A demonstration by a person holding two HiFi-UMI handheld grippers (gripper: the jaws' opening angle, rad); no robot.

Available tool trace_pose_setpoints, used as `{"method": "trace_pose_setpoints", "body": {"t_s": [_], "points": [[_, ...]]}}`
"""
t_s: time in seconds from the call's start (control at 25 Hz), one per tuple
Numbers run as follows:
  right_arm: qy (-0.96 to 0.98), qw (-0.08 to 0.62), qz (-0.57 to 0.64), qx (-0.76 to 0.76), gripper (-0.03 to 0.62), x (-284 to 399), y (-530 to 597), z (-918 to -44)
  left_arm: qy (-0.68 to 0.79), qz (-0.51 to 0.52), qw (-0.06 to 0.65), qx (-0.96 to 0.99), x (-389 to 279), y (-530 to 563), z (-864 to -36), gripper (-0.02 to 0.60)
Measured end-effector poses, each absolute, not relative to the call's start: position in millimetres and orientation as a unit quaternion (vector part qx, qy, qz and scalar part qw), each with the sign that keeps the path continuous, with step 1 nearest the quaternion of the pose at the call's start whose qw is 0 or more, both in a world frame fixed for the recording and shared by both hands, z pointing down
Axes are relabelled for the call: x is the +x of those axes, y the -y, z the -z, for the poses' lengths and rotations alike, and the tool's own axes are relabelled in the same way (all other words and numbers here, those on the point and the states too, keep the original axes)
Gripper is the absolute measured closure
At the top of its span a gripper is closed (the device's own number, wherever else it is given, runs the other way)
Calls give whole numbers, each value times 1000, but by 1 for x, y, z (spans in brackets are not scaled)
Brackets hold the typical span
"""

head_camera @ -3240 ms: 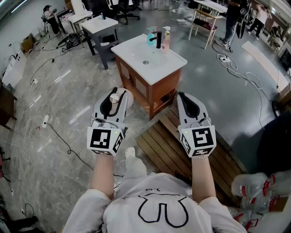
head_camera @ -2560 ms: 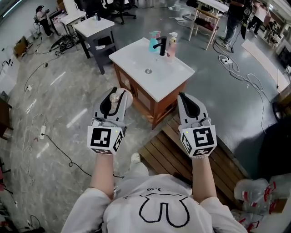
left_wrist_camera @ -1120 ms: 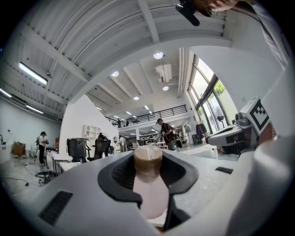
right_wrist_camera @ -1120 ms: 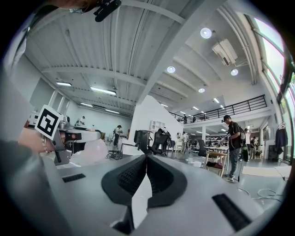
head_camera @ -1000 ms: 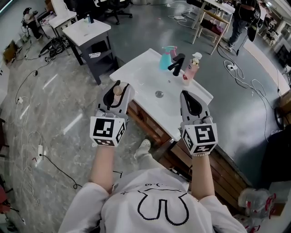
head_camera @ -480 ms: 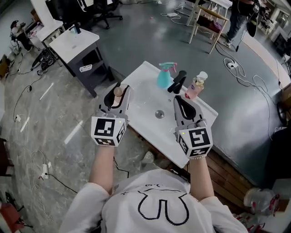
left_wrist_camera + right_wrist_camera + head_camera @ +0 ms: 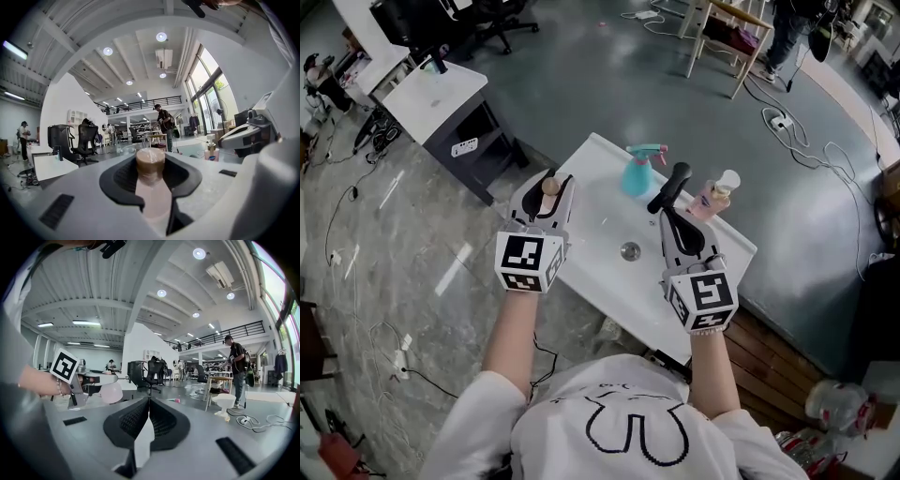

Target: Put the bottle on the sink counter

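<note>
Above the near left edge of the white rectangular sink counter (image 7: 598, 204), my left gripper (image 7: 547, 192) is clamped at a medium width on the pale pink plastic bottle with the tan round cap (image 7: 150, 174). The pads press its neck just under the cap, which stands proud of the jaws. I judge that grip suits the job, because the cap's shoulder stops the bottle sliding down while I carry it. The bottle is in the air, not yet touching the counter. My right gripper (image 7: 148, 405) hangs over the middle of the basin with its jaws pressed together and nothing between them. It has no part in the carry, so it sits to the side where it will not knock anything. At the back of the counter stand a teal spray bottle (image 7: 639, 171), a curved black tap (image 7: 671, 184) and a pink pump dispenser with a white head (image 7: 716, 194), close together in a row. The flat strip on the left looks bare, so that seems the safe place to lower the bottle. There it would be well apart from the round metal drain (image 7: 630, 250) and clear of the row at the back
</note>
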State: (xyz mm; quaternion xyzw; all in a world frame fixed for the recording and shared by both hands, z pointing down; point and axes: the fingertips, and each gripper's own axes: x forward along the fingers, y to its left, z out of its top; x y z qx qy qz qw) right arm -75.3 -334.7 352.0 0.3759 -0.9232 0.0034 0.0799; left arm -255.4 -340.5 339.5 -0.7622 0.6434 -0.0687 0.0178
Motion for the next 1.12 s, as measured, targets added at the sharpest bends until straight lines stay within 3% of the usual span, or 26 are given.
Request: {"method": "trace_pose_setpoints", "body": {"t_s": [1.12], "points": [[871,115,-47,475,565,-95,407,-397,-532,152,-48,-832,-277,523,-459,453]]}}
